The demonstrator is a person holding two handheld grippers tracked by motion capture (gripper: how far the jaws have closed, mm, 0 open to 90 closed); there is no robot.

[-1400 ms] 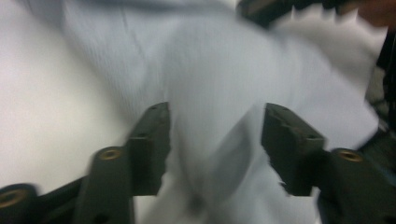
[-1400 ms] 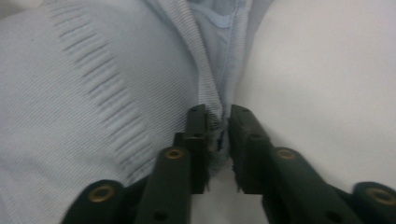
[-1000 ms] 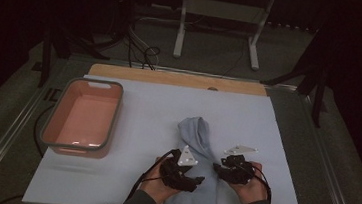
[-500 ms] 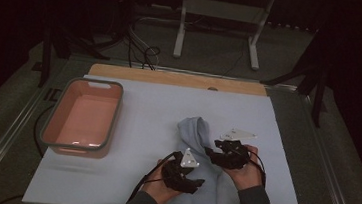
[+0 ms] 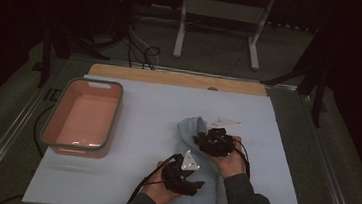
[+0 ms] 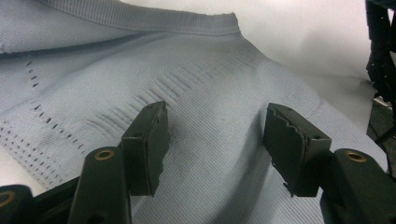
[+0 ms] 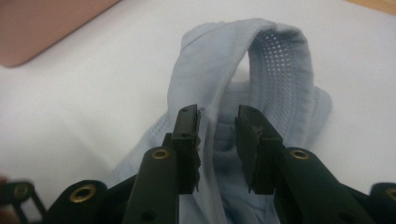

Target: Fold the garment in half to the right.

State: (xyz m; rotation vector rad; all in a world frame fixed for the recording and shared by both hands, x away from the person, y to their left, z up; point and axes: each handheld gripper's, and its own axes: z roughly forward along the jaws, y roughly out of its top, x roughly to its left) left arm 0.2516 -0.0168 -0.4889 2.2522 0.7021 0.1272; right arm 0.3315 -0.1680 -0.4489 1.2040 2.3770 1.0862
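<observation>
Left gripper point(image 6: 212, 154) fingers stand wide, pressed down on the blue garment point(image 6: 219, 93) — pinning it flat to the desk point(image 5: 141, 128), likely an anchor. Right gripper point(image 7: 217, 144) fingers, narrow and just closing, straddle a raised fold. The right gripper view shows its mesh band; the high view adds the pink tub point(image 5: 48, 132), well apart.

Bare white tabletop point(image 5: 156, 130) lies open between the left tongs point(image 5: 196, 184) and the pink tub point(image 5: 83, 117), well apart to their left. Right tongs point(image 5: 204, 140) sit just beyond them, crowding passage; grey garment point(image 5: 191, 128) bunched around both.
</observation>
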